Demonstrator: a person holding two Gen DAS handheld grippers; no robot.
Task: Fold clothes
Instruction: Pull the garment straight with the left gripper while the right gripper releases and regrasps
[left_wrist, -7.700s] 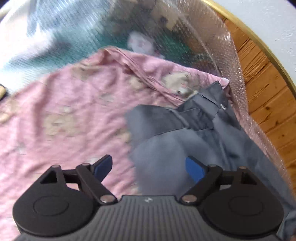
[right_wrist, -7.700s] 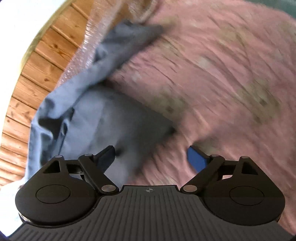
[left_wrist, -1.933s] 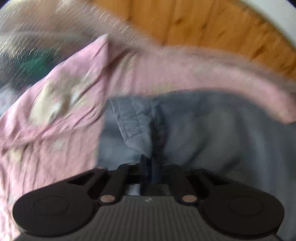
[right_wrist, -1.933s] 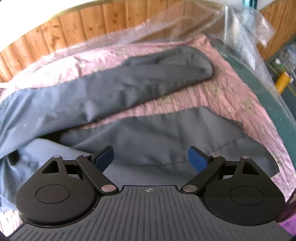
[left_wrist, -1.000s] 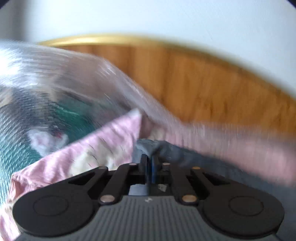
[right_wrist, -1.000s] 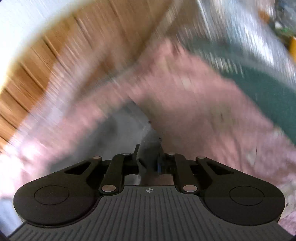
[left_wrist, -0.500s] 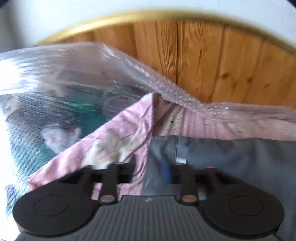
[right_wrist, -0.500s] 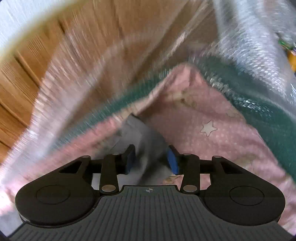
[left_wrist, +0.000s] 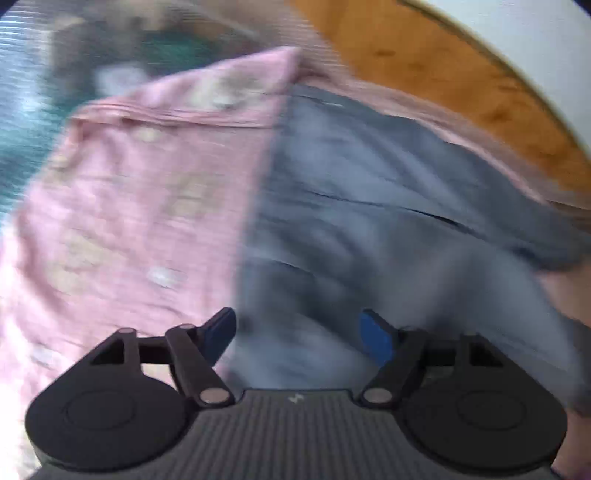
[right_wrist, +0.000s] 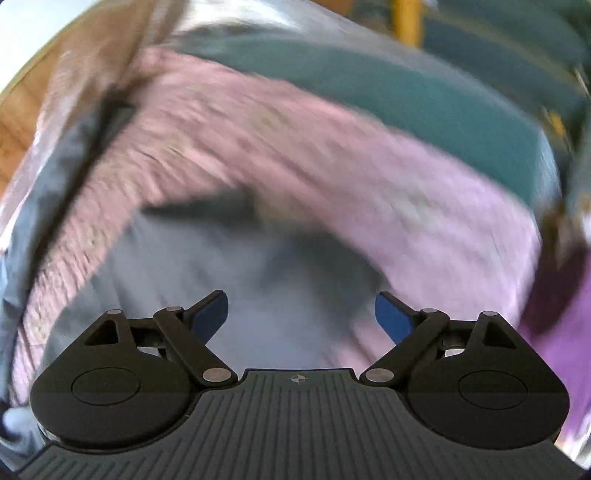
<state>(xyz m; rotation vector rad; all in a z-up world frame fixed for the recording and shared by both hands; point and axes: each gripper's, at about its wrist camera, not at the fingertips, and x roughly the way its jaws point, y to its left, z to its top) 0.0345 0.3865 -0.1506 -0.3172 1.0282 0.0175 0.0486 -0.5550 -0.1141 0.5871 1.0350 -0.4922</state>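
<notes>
The grey garment (left_wrist: 388, 206) lies spread on the pink sheet (left_wrist: 140, 192), reaching toward the sheet's far edge by the wood wall (left_wrist: 443, 74). Both views are blurred. The left claw (left_wrist: 297, 334) and right claw (right_wrist: 301, 314) hang above it, jaws opening, nothing pinched. Likely a fold was just laid; next calls for choosing a fresh edge to grip.

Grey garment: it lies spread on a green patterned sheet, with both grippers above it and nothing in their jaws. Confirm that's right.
Not quite. The sheet under the grey garment is pink with a pale pattern, not green; the left wrist view shows it, blurred. Green fabric shows only beyond it. The rest holds: the left gripper and right gripper are above the garment, jaws opening, nothing between them.
</notes>
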